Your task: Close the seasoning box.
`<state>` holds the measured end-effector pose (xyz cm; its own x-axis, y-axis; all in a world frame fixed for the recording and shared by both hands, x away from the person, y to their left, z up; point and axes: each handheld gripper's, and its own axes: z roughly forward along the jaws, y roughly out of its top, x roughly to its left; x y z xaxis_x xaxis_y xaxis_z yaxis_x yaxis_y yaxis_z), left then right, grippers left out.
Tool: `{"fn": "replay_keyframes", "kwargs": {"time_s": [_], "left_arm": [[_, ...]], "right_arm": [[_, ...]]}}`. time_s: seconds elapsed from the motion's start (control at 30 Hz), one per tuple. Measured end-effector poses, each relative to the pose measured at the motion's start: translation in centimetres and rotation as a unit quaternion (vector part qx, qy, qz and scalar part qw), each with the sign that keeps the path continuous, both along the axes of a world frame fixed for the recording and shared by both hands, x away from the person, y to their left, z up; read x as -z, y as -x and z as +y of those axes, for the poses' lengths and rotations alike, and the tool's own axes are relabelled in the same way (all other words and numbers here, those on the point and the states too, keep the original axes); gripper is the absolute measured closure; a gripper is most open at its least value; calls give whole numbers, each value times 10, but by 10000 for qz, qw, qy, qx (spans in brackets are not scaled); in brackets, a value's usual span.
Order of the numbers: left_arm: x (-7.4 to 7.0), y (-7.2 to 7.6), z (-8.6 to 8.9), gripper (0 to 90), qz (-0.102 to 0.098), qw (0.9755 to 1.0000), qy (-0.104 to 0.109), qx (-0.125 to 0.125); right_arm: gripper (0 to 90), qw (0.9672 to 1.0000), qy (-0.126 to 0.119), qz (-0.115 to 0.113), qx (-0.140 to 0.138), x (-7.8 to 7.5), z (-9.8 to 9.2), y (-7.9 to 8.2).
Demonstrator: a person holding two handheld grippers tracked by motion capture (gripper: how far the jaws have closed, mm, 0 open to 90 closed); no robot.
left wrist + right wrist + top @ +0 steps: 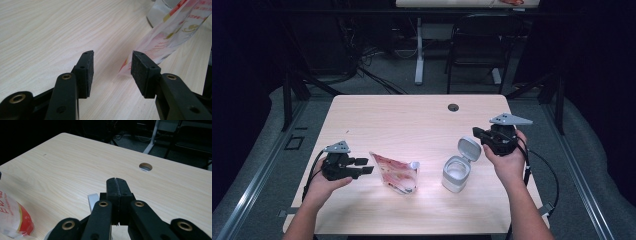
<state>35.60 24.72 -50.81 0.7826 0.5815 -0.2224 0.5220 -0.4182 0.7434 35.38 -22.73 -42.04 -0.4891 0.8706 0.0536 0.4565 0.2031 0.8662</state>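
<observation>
**Right claw closed at the jar lid, left claw open at the pouch**

My right claw (pixel 479 136) sits at the right side of the desk (pixel 412 120), jaws pressed flat together with nothing visible between the pads. In the right gripper view the white edge of the flip lid (pixel 93 200) shows just left of and below the closed jaws; whether they touch it, I cannot tell. In the high view the lid (pixel 468 148) stands tilted up at the far side of the small white jar (pixel 456 173), right beside my claw's tips. The jar is open and upright, near the desk's near-right quarter.

My left claw (pixel 364 166) is on the left, jaws well apart, holding nothing. In the left gripper view the right pad (pixel 140 71) is just beside the corner of the red-and-white printed pouch (pixel 172 35); the pouch edge lies against or just past it, not clamped. The pouch (pixel 396 174) lies between left claw and jar, its white spout cap (pixel 414 164) pointing toward the jar.

A round cable hole (pixel 453 107) sits at the far edge.
</observation>
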Motion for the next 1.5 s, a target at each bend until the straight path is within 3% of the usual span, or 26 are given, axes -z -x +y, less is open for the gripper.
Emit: {"fn": "replay_keyframes", "kwargs": {"time_s": [0.57, 1.03, 1.23, 1.5], "left_arm": [[-1, 0, 2, 537, -39, 9999, -3, -97], [0, -1, 4, 537, -10, 9999, 63, -106], [-1, -1, 6, 534, -13, 9999, 83, -141], [0, -1, 7, 530, -63, 9997, 128, -208]], "right_arm": [[900, 9998, -68, 191, 56, 20, -4, 2], [900, 9995, -193, 166, -207, 21, 7, 15], [900, 9991, -118, 178, -367, 23, 15, 22], [893, 9992, -86, 123, -379, 28, 18, 29]]}}
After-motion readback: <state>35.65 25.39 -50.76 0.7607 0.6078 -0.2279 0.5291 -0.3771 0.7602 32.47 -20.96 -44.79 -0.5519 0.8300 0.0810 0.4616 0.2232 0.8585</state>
